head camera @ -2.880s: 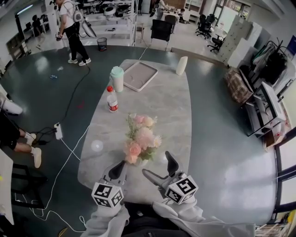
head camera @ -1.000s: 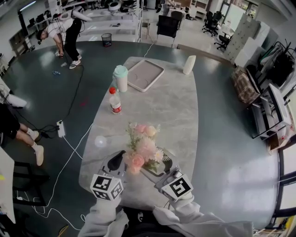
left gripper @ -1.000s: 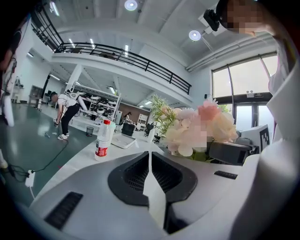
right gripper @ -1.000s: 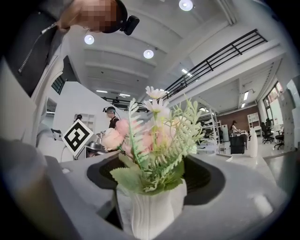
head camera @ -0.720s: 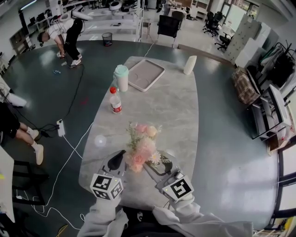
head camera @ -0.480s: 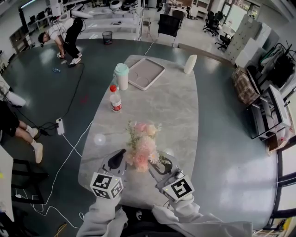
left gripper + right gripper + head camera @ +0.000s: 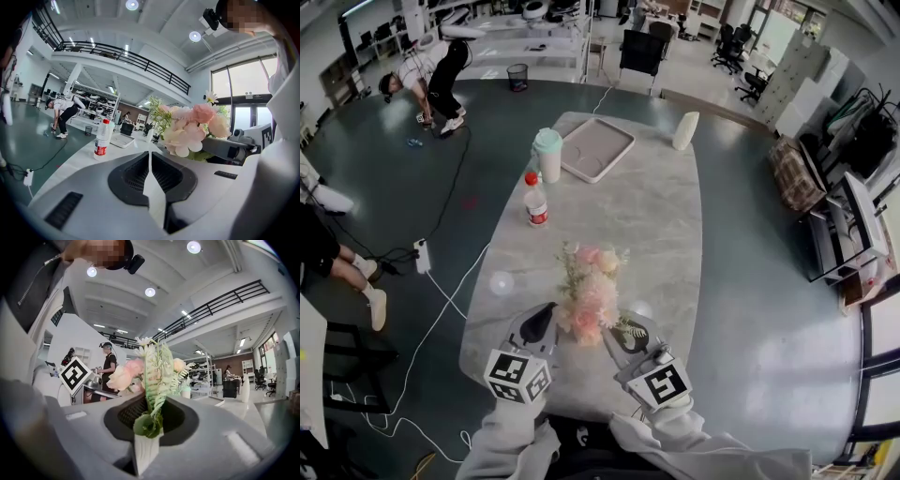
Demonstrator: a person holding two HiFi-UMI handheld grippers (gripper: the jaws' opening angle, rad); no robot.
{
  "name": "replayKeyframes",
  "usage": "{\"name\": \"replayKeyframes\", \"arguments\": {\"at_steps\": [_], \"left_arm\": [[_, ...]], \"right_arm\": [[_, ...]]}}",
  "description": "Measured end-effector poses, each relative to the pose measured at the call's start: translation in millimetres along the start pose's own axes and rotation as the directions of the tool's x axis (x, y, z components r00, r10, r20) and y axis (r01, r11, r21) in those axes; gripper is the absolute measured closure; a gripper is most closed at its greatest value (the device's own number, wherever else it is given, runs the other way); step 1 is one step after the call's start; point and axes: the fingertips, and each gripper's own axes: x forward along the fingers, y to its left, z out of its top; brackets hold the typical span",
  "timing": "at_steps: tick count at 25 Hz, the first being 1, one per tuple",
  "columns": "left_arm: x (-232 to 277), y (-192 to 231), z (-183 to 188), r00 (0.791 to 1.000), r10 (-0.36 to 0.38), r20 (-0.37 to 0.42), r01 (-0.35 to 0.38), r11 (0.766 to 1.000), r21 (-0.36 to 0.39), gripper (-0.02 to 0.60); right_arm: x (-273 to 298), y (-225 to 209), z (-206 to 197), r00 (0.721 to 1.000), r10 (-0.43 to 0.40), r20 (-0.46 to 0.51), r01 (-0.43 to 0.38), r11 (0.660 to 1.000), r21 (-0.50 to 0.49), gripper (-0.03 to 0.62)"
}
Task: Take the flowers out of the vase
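Both grippers have closed in on the bouquet since the earliest frame, when they hung back at the near edge of the counter (image 7: 647,216). The right gripper (image 7: 617,330), spread wide a second ago, now has its fingers (image 7: 197,427) closing, with a green fern frond and round leaves pinched at their tips. The left gripper (image 7: 542,317) sits just beside the blooms on the other side, its fingers (image 7: 117,197) pressed together with nothing between them. The flowers (image 7: 591,295) stand upright at the near end of the pale marble counter between the two grippers. They make a loose bunch of pink and cream roses with a small white daisy and feathery greenery rising above them. From the right gripper view the fern climbs straight up out of the grip in front of the pink heads. The vase cannot be made out beneath the blooms and grippers. A red-capped bottle (image 7: 535,200) stands well apart up the counter, and a person (image 7: 427,75) on the floor beyond, upright earlier, now bends low.
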Motion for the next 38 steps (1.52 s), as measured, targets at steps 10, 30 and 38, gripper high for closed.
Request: {"name": "replayKeyframes", "arguments": {"at_steps": [10,30,38], "left_arm": [[-16.8,-5.5,-0.6,1.0,-0.022,0.009,0.022,1.0,0.007,0.578],[-39.2,-25.8,11.7,0.997,-0.057,0.045,0.057,0.998,0.012,0.578],[-46.7,-33.0,18.8,0.996,-0.066,0.057,0.065,0.998,0.022,0.578]], "right_arm": [[-6.2,6.8,15.9,0.996,-0.043,0.08,0.041,0.999,0.028,0.536],[-20.2,5.4,73.6,0.963,-0.125,0.24,0.13,0.991,-0.006,0.537],[-23.3,11.7,88.2,0.957,-0.111,0.269,0.123,0.992,-0.028,0.537]]}}
